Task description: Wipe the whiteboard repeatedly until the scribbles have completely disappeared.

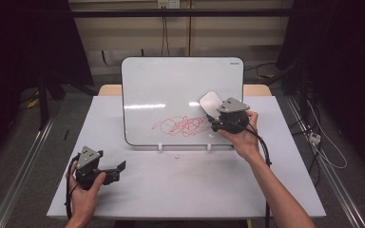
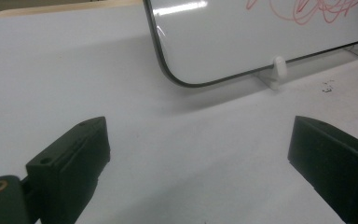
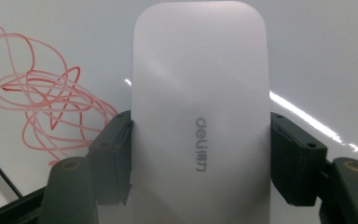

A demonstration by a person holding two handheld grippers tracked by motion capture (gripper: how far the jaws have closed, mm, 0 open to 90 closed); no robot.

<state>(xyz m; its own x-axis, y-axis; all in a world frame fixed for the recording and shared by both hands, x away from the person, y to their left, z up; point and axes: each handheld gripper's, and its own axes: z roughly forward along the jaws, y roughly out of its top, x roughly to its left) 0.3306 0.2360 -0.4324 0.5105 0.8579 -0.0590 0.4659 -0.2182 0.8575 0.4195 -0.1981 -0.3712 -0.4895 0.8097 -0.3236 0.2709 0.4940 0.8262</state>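
eraser [image 3: 198,116]: pale grey-white slab, rounded corners, grey "deli" print on its back; held up against the whiteboard [image 1: 183,85], just right of the red scribble [image 1: 183,126]
whiteboard: white, dark rim, rounded corners; stands upright on two small white feet toward the counter's [image 1: 180,190] far edge, about mid-width
scribble: tangled red loops low on the board, right of centre
right hand-held gripper [image 1: 217,115]: clenched on the eraser, jaws pressed to its two long sides; raised off the counter in front of the board's lower right part
left hand-held gripper [image 1: 119,167]: released, jaws wide apart with nothing between; low over the counter near its front-left corner, pointing right
hard to tell: eraser's wiping face is turned away; whether it actually touches the board can't be made out; its lower end is cut off in the right gripper view
small dark specks [image 2: 327,86]: on the counter in front of the board's feet, too small to identify
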